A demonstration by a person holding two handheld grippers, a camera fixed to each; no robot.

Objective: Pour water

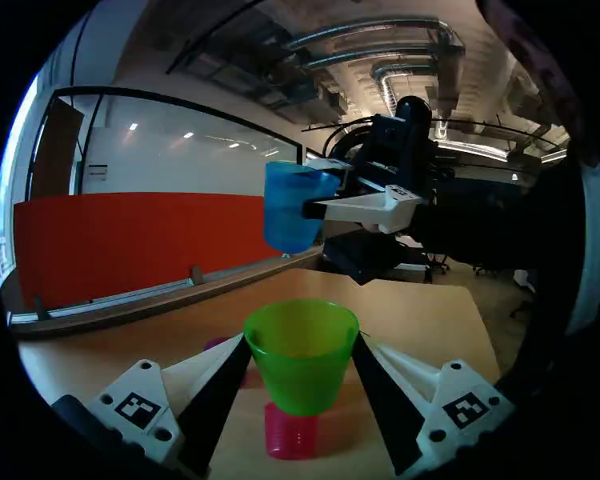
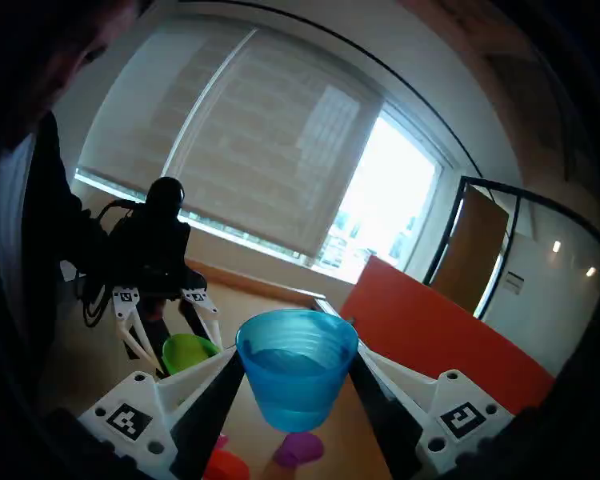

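Left gripper (image 1: 300, 346) clamps the seemingly empty green cup (image 1: 302, 372), right gripper (image 2: 295, 352) grips the upright, water-filled blue cup (image 2: 294, 392); pouring not yet begun.

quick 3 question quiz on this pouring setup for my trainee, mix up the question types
1. True or false: the blue cup in the right gripper has water in it.
2. What does the left gripper clamp? A the green cup; B the blue cup; C nothing.
3. Fill in: in the left gripper view the blue cup sits ____ than the green cup.
Key: 1 true; 2 A; 3 higher.
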